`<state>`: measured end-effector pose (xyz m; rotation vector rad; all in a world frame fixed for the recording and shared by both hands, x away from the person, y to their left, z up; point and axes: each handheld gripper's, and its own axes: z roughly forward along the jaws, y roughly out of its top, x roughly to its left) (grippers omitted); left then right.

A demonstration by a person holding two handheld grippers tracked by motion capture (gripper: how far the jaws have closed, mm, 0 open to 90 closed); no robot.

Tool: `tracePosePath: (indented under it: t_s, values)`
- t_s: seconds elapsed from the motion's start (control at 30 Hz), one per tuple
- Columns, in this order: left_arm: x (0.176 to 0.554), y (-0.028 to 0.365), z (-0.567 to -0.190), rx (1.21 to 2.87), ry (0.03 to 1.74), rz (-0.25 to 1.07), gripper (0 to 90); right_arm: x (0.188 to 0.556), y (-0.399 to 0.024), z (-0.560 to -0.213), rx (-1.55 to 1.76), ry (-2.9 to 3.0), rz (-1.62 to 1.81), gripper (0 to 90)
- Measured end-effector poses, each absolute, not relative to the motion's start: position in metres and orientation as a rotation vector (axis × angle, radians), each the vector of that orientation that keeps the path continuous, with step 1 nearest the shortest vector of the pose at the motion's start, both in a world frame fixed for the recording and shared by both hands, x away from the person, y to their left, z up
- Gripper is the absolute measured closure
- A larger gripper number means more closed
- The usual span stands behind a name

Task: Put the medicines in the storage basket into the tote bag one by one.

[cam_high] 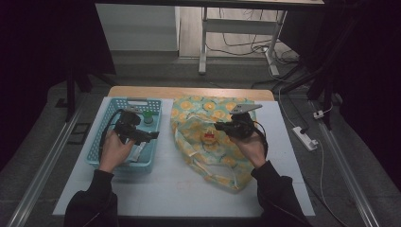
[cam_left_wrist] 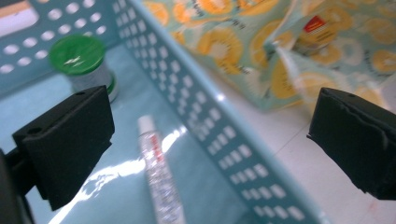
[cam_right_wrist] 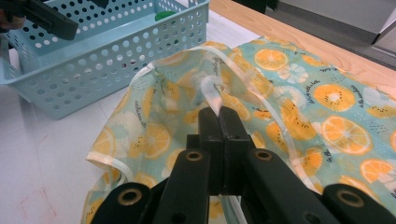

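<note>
A teal bag printed with orange slices lies on the white mat. My right gripper is shut on the bag's pale rim and holds it lifted, so the mouth gapes toward the basket; in the right gripper view the rim strip is pinched between the black jaws. A red and yellow packet sits inside the mouth. My left gripper hangs open over the blue basket, its jaws straddling the right wall. Below lie a green-capped jar and a clear tube.
The basket's perforated wall stands between the left gripper and the bag. The table's wooden back edge runs behind both. A power strip and cables lie on the floor at the right.
</note>
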<state>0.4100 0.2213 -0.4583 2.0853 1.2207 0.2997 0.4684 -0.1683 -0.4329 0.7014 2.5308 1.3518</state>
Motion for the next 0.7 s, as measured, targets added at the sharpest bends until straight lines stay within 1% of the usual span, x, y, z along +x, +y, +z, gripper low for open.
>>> tracePosePath:
  t_s: [0.23,0.47,0.7]
  values:
    - [0.414,0.228,-0.471,2.130,1.258,0.309,0.2,0.468,-0.168,-0.433,0.698,2.532,1.351,90.0]
    - [0.421,0.231,-0.489,2.190,1.302,0.274,0.0,0.468,-0.167,-0.433,0.695,2.533,1.349,89.9]
    - [0.424,0.231,-0.497,2.230,1.347,0.255,0.0,0.468,-0.166,-0.434,0.697,2.536,1.345,89.9]
